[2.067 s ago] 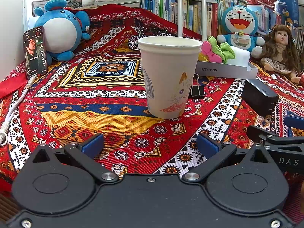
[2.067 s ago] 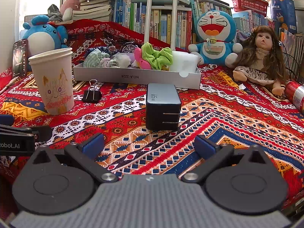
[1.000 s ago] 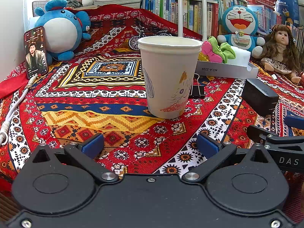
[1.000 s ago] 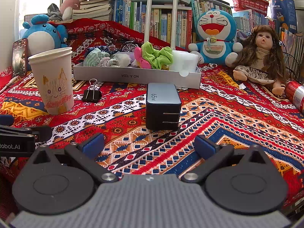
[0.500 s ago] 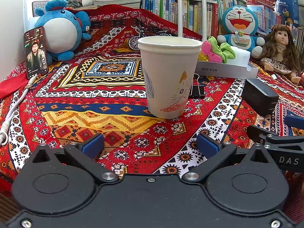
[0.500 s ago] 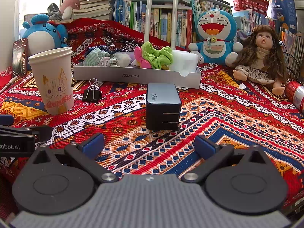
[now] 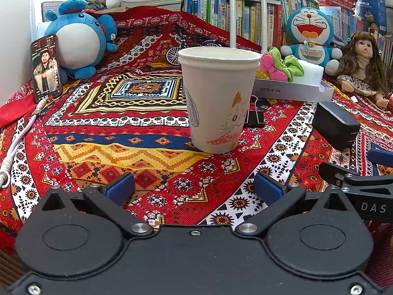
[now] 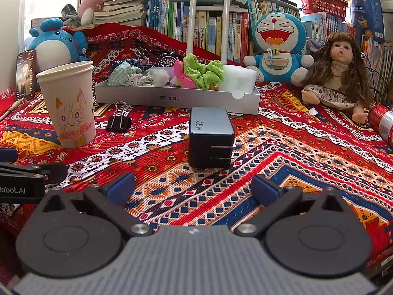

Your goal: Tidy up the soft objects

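A shallow white tray [image 8: 176, 96] at the back holds soft things: a green scrunchie [image 8: 203, 71], a pink one [image 8: 180, 75], pale scrunchies [image 8: 130, 76] and a white sponge block [image 8: 237, 80]. The left wrist view shows the same tray [image 7: 292, 90] behind a paper cup [image 7: 217, 98]. My left gripper [image 7: 194, 188] is open and empty, low over the patterned cloth in front of the cup. My right gripper [image 8: 194, 188] is open and empty too, just short of a black charger [image 8: 211, 136].
A binder clip [image 8: 119, 121] lies beside the cup [image 8: 67, 105]. Along the back sit a blue round plush [image 7: 78, 41], a Doraemon plush [image 8: 276, 46] and a doll [image 8: 341, 73]. A phone [image 7: 46, 66] leans at the left, a red can [image 8: 383, 123] lies at the right.
Neither gripper has moved; only the picture on the phone screen has changed.
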{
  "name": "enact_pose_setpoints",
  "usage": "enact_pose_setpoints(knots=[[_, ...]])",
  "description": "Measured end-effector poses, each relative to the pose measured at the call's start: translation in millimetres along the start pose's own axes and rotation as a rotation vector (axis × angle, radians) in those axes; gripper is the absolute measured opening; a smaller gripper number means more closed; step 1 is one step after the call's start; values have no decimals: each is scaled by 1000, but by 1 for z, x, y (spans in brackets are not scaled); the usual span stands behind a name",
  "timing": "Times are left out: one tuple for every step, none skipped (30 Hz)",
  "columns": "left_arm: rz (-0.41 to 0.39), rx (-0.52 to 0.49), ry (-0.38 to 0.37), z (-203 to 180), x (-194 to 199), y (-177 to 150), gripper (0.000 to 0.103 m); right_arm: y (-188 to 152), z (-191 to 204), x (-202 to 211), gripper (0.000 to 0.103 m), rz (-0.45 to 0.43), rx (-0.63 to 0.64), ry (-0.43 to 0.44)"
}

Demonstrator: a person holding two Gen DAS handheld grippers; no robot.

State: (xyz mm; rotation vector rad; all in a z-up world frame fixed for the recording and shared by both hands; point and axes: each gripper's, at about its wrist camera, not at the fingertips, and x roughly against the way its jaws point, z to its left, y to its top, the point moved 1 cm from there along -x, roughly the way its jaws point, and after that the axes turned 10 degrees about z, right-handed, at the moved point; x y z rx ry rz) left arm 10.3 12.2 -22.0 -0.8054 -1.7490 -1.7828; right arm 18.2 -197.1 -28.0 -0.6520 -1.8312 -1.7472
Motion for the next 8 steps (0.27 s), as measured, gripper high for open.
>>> enact_pose_setpoints(knots=[[0,0,0,0,0,0,103,0,0,0,103,0,0,0],[0,0,0,0,0,0,103,0,0,0,103,0,0,0],[0,-1,0,0,0,0,103,0,0,0,103,0,0,0],[0,0,0,0,0,0,103,0,0,0,103,0,0,0],[0,0,0,0,0,0,103,0,0,0,103,0,0,0],[-1,-1,0,0,0,0,103,0,0,0,103,0,0,0],[-1,-2,-1,0,0,0,103,0,0,0,103,0,0,0],[-2,-4,-3,0,0,0,103,0,0,0,103,-1,0,0]])
